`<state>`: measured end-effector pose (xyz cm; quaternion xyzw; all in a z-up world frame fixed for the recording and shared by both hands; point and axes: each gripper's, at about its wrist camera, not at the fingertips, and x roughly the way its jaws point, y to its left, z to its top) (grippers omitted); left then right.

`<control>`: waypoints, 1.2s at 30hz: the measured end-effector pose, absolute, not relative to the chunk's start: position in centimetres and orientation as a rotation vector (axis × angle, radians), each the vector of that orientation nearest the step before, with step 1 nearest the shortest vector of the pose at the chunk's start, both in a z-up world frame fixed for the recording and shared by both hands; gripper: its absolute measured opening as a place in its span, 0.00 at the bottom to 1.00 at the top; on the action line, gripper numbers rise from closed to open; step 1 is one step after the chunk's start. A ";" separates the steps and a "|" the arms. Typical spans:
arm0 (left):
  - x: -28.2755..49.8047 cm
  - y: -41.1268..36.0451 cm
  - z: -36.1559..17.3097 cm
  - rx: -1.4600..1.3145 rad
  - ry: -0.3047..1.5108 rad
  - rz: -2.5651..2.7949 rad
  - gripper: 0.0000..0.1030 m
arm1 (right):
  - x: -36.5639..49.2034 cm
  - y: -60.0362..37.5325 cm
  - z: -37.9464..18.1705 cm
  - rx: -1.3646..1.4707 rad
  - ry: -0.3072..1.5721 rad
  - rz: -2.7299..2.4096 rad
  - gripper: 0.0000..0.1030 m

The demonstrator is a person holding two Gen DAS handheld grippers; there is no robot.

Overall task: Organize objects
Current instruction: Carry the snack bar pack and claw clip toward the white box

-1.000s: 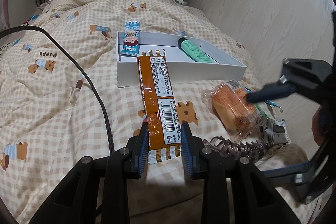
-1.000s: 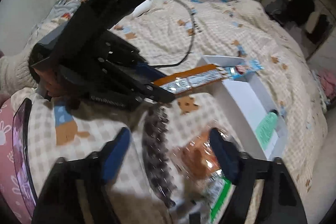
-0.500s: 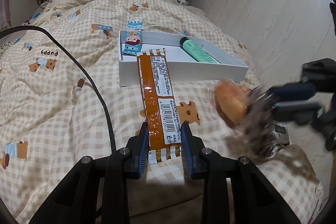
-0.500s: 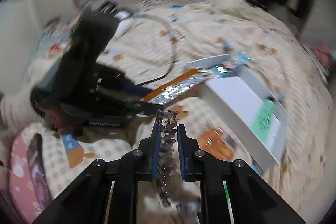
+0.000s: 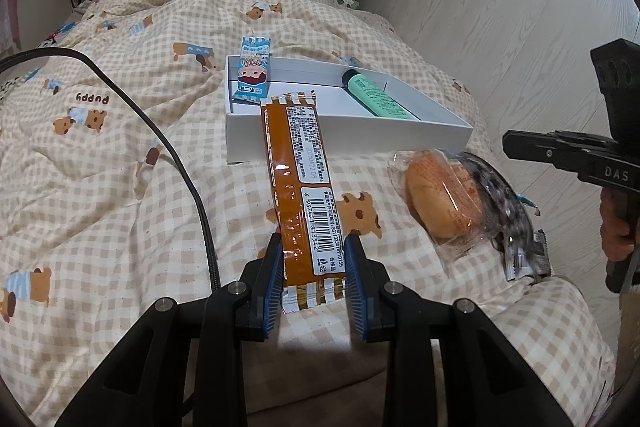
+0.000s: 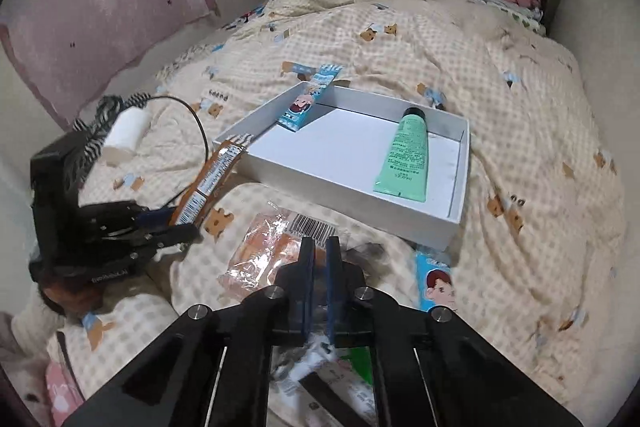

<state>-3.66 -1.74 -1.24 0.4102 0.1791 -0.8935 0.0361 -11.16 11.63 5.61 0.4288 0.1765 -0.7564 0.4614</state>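
My left gripper (image 5: 312,259) is shut on the lower end of a long orange snack pack (image 5: 298,163), whose far end rests on the front wall of a white box (image 5: 348,135). In the box lie a green tube (image 5: 376,95) and a blue sachet (image 5: 252,71) leaning on its corner. My right gripper (image 6: 318,247) hovers over a wrapped bread (image 6: 264,247) with its jaws narrow and opening, nothing visible between the pads. A dark patterned hair clip (image 5: 500,195) lies blurred along the bread's right side.
All of this sits on a checked bear-print quilt (image 5: 120,207). A black cable (image 5: 180,163) crosses it on the left. A second blue sachet (image 6: 434,279) lies by the box's near corner. Small packets (image 5: 524,259) are piled beside the bread. Wooden floor is at the right.
The right gripper went from wide open to shut on the dark clip, rolled and swung across, and the clip now lies against the bread pack. The left gripper and orange pack stayed put.
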 end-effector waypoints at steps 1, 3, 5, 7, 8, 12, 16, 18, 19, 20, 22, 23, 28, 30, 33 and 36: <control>-3.7 -1.7 -1.2 1.260 0.550 -2.744 0.32 | -11.0 11.8 5.8 1.053 0.426 -1.865 0.42; -3.7 -1.7 -1.2 1.259 0.550 -2.744 0.32 | -10.6 12.2 6.0 1.046 0.401 -1.854 0.82; -3.7 -1.7 -1.2 1.260 0.550 -2.744 0.32 | -10.1 11.9 5.7 1.073 0.428 -1.852 0.82; -3.8 -1.7 -1.3 1.263 0.549 -2.744 0.32 | -9.5 11.4 5.3 1.111 0.467 -1.857 0.81; -3.8 -1.7 -1.3 1.262 0.550 -2.744 0.32 | -9.4 11.0 5.0 1.146 0.469 -1.851 0.76; -3.9 -1.7 -1.4 1.263 0.549 -2.744 0.32 | -11.0 10.8 3.1 1.354 0.352 -1.825 0.55; -3.9 -1.7 -1.3 1.262 0.550 -2.744 0.32 | -12.4 11.8 2.1 1.428 0.247 -1.844 0.26; -3.9 -1.7 -1.3 1.262 0.549 -2.744 0.31 | -12.8 13.0 2.3 1.429 0.142 -1.820 0.22; -3.9 -1.7 -1.3 1.262 0.550 -2.744 0.31 | -12.8 13.5 2.7 1.410 0.104 -1.821 0.21; -3.9 -1.7 -1.3 1.262 0.550 -2.744 0.31 | -12.6 14.1 3.3 1.379 0.080 -1.831 0.21; -3.9 -1.7 -1.3 1.262 0.550 -2.744 0.31 | -11.4 15.3 4.8 1.268 0.080 -1.867 0.20; -4.0 -1.6 -1.4 1.262 0.548 -2.744 0.31 | -10.8 16.0 5.3 1.216 0.078 -1.875 0.20; -3.9 -1.7 -1.3 1.263 0.550 -2.744 0.31 | -8.0 18.2 6.1 1.070 0.028 -1.854 0.20; -3.9 -1.7 -1.3 1.262 0.550 -2.744 0.31 | -7.0 18.3 6.4 1.004 0.079 -1.876 0.20; -3.9 -1.7 -1.3 1.262 0.551 -2.744 0.31 | -6.5 18.0 6.3 0.984 0.095 -1.871 0.20; -3.8 -1.7 -1.3 1.261 0.551 -2.745 0.31 | -6.3 17.7 6.1 0.980 0.104 -1.861 0.20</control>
